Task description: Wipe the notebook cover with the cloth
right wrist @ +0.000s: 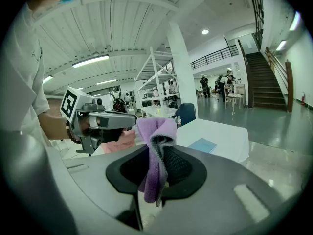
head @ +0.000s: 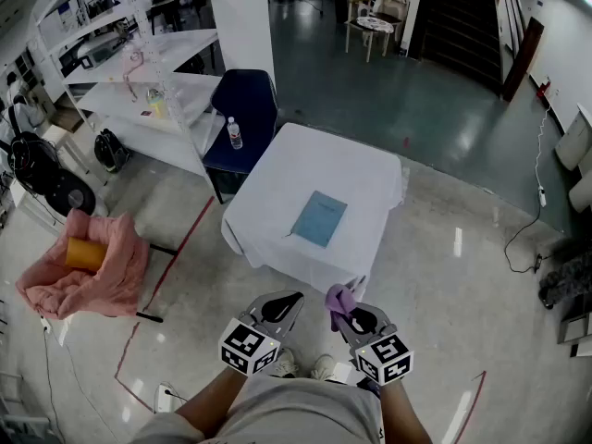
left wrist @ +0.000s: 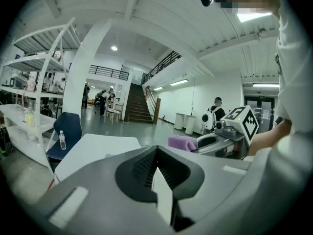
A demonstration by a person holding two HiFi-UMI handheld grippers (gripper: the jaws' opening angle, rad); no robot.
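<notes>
Notebook (head: 320, 218): blue, flat on the white bench (head: 370, 169), well ahead of you. Cloth (head: 339, 298): purple, pinched in your right gripper (head: 350, 308). Left gripper (head: 289, 302): closed, empty. Step: approach; next, bring cloth onto cover.

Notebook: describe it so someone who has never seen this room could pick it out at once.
Find the square table covered in white cloth beside the dark blue chair. The notebook lies flat near its middle. It is the thin light-blue rectangle, unlike the upright clear bottle on the chair.

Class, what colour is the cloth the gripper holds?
Purple cloth; best in right gripper view.
</notes>
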